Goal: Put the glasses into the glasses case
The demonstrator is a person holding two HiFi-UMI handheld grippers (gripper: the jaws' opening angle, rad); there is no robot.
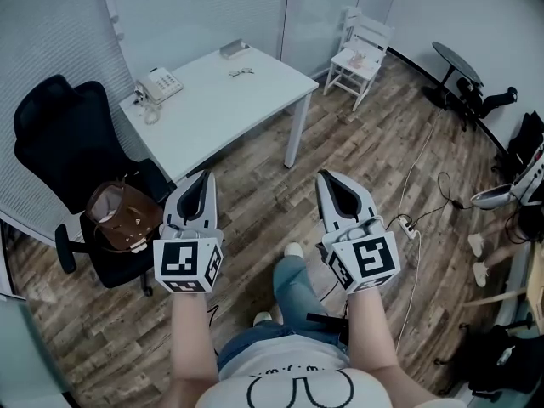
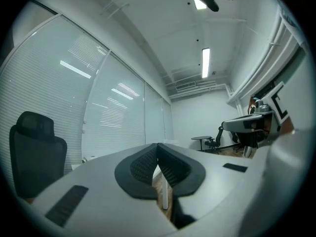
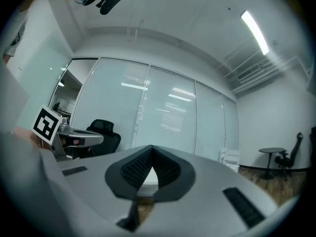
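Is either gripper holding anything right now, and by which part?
Nothing is held. The left gripper and right gripper are both shut on nothing; the glasses lie on the white table.

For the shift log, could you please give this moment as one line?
left gripper: shut, empty | right gripper: shut, empty | glasses: on table, outside glasses case

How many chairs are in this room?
3: a black office chair left of the white desk, a white chair beyond that desk, and what looks like a dark chair beside the round black table. More may sit out of frame.
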